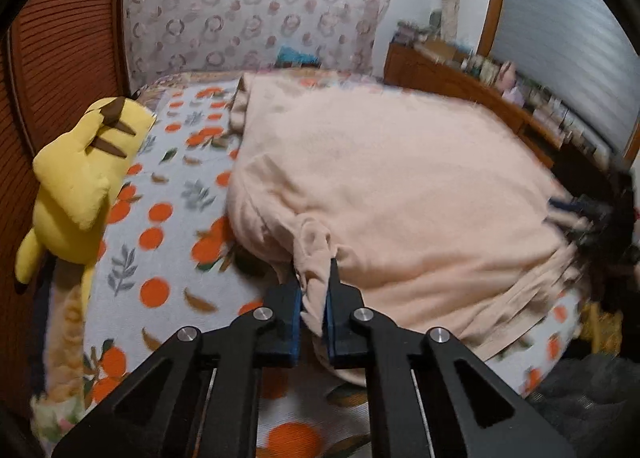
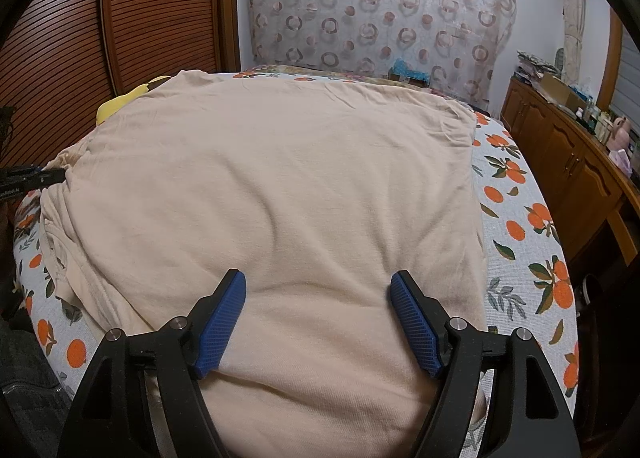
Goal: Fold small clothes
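Note:
A pale peach garment (image 1: 384, 194) lies spread on the orange-print bedsheet (image 1: 168, 218). My left gripper (image 1: 314, 278) is shut on a bunched fold at the garment's near left edge and lifts it slightly. In the right wrist view the same garment (image 2: 280, 186) fills the middle of the bed. My right gripper (image 2: 318, 282) is open, its blue pads (image 2: 222, 322) spread wide just above the garment's near edge, holding nothing. The left gripper's black tip (image 2: 36, 178) shows at the far left, at the garment's edge.
A yellow plush toy (image 1: 80, 186) lies at the bed's left edge by the slatted wooden door (image 1: 60, 58). A wooden cabinet (image 2: 568, 162) with clutter on top runs along the right. A patterned curtain (image 2: 380, 10) hangs behind the bed.

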### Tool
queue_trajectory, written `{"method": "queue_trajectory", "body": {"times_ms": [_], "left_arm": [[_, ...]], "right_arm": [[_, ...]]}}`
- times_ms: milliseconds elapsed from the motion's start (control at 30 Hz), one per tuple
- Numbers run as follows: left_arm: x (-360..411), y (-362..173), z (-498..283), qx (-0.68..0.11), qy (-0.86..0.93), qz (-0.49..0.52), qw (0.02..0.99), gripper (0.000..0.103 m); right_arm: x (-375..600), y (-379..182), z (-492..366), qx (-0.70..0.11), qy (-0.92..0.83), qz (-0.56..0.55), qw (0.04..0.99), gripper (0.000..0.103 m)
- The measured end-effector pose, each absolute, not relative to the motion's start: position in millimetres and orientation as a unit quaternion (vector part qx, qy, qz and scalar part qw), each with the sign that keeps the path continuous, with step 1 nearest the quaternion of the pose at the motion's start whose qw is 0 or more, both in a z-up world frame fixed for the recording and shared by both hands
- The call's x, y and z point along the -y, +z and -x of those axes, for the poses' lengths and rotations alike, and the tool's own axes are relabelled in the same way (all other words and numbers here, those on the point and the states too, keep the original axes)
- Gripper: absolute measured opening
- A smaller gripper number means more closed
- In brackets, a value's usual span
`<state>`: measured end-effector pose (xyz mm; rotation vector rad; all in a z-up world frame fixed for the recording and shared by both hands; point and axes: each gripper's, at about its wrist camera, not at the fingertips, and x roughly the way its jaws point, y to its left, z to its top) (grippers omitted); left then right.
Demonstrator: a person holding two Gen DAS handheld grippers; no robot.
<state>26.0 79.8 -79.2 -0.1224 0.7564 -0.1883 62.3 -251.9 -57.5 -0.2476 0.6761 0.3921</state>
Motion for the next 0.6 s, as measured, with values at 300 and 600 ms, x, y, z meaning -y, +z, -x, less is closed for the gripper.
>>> {"method": "queue_trajectory", "body": {"times_ms": [300,600], "left_arm": [[-26,-12,-55,-0.304,-0.161,0.048,0.938,0.010],[76,25,-102,-0.296,-0.283,0.015,0.912,0.010]], "right_arm": [[270,-48,-55,-0.330,0.187,0.089,0.921,0.077],[309,-26,-28,-0.297,0.149,0.072,0.940,0.077]]}}
